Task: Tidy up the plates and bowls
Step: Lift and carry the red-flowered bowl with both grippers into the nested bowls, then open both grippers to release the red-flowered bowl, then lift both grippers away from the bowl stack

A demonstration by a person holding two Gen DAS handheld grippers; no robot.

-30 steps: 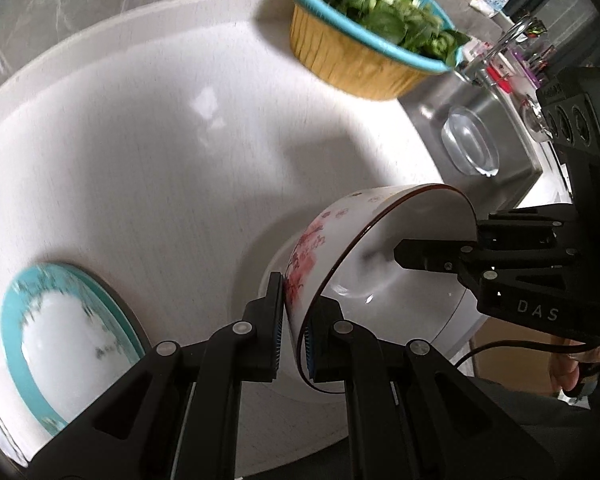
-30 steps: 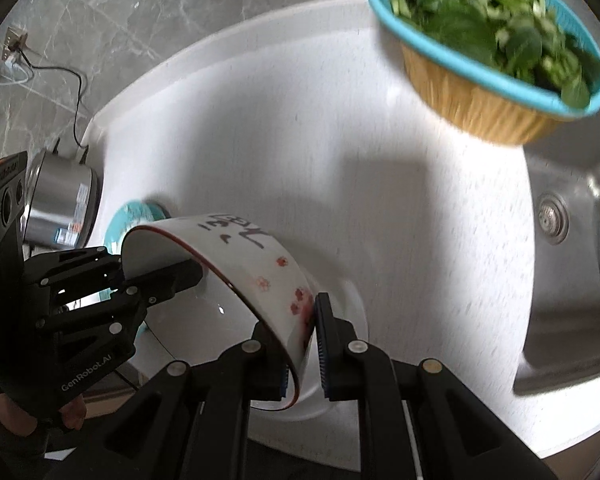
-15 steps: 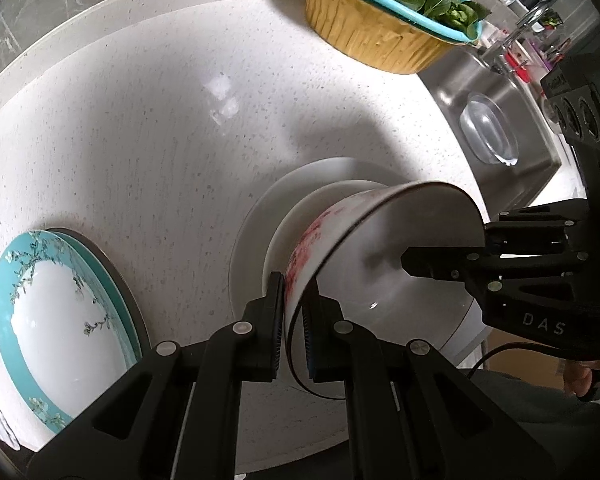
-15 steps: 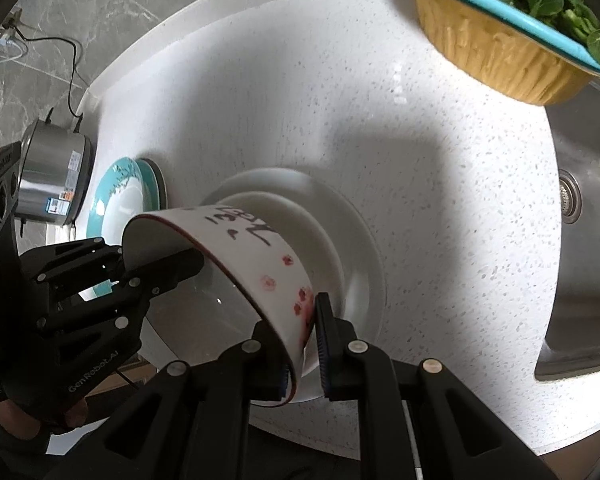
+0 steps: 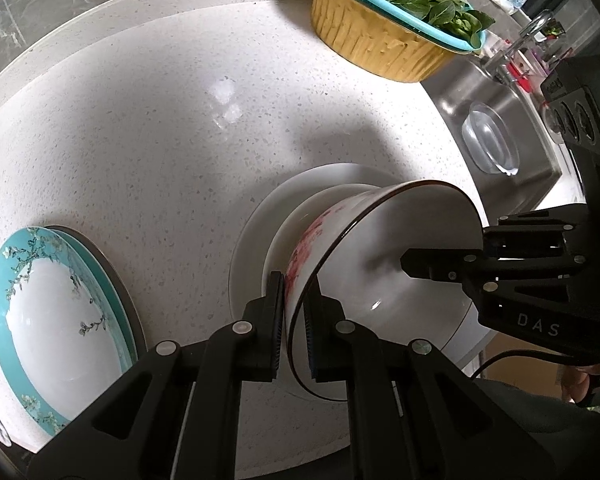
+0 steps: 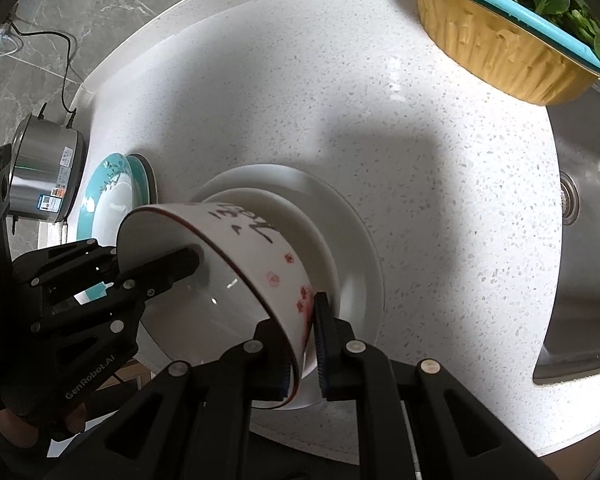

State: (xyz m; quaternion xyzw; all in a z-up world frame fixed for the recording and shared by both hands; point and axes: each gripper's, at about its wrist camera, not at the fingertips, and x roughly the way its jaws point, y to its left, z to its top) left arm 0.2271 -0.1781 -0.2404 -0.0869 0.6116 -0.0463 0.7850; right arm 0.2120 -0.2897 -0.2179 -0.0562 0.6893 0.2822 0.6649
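A white bowl with red flower pattern (image 5: 388, 256) (image 6: 236, 256) is held by both grippers on opposite rims. My left gripper (image 5: 294, 320) is shut on its near rim; my right gripper (image 6: 302, 344) is shut on the other rim. The bowl hangs tilted just above a plain white bowl (image 5: 296, 216) (image 6: 304, 216) standing on a white plate (image 5: 252, 240) (image 6: 356, 240). A teal-rimmed plate stack (image 5: 52, 320) (image 6: 108, 196) lies at the counter's left.
A yellow basket with teal colander of greens (image 5: 384, 28) (image 6: 500, 40) stands at the back. A steel sink (image 5: 496, 120) (image 6: 588, 240) with a glass lid (image 5: 488, 140) is to the right. A steel pot (image 6: 44, 176) stands left. The counter's front edge is near.
Both grippers have lifted the flowered bowl up and back, so more of the white plate and the white bowl under it shows. Grips are unchanged.
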